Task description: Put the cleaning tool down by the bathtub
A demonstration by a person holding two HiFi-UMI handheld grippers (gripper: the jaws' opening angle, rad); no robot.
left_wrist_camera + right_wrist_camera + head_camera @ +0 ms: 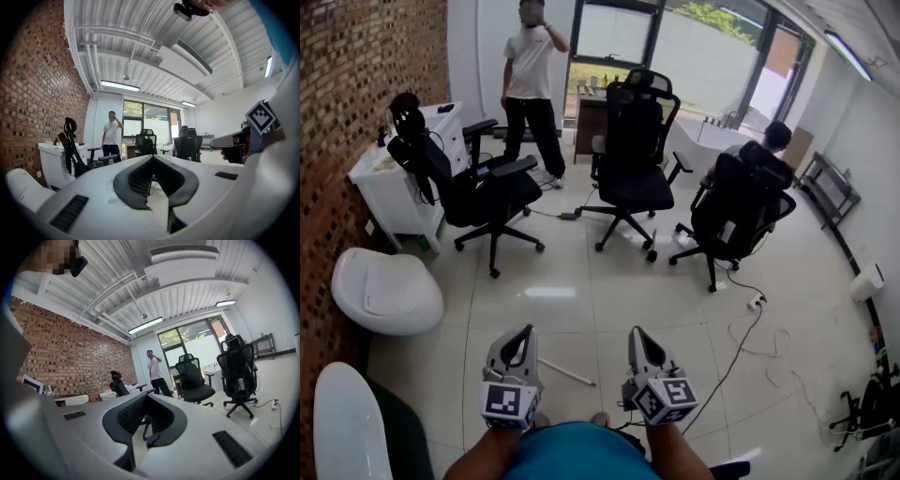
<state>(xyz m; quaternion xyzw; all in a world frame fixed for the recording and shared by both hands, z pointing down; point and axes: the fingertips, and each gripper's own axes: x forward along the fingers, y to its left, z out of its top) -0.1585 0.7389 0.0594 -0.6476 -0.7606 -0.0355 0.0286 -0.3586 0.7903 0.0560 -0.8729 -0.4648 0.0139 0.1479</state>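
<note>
My left gripper [524, 332] and right gripper [637, 333] are held side by side low in the head view, both pointing roughly level across the tiled floor. In the left gripper view the left gripper [151, 158] has its jaws together with nothing between the pads. The right gripper [146, 395] looks the same in its own view, empty. A thin white rod [567, 372] lies on the floor below and between them; I cannot tell whether it is the cleaning tool. A white bathtub [715, 134] stands far back by the window.
Three black office chairs [633, 155] [478, 192] [741, 206] stand mid-room, one with a seated person. A person [530, 89] stands near the doorway. A white cabinet [394, 183] and rounded white fixtures [384, 291] line the brick wall. Cables [750, 337] trail at right.
</note>
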